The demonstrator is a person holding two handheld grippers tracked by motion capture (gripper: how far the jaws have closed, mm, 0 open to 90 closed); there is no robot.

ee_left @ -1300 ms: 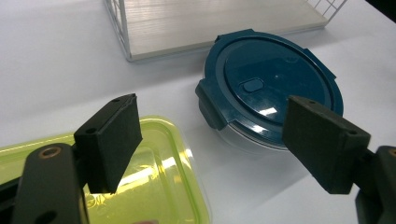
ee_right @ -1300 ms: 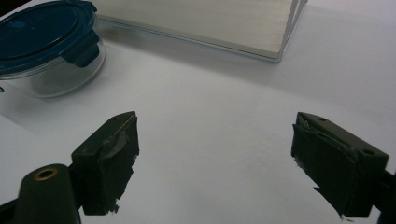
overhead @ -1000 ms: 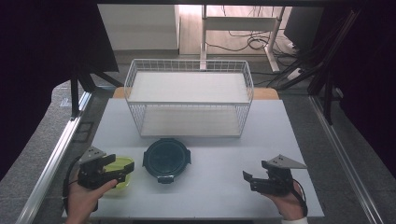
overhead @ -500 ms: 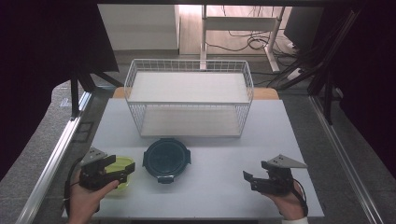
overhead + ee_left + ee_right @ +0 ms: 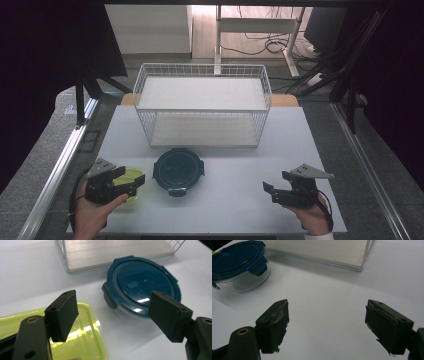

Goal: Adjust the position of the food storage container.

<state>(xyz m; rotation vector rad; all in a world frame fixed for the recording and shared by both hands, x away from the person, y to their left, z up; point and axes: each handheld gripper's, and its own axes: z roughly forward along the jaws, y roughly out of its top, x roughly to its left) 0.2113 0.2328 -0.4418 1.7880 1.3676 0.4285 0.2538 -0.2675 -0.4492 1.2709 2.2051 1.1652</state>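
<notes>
A: The yellow-green container lies on the desk under the left gripper, whose wide jaws have just been closing, nothing gripped.

B: Its rim should be straddled squarely. The right gripper is held wide, empty.

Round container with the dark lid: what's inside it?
The round container has clear glass walls that look empty in the right gripper view. The clipped-on lid covers it from above, so the bottom stays unconfirmed.

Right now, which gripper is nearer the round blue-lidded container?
Left. The left gripper hovers over the green lid just beside the round container; the right gripper sits farther off across bare table.
</notes>
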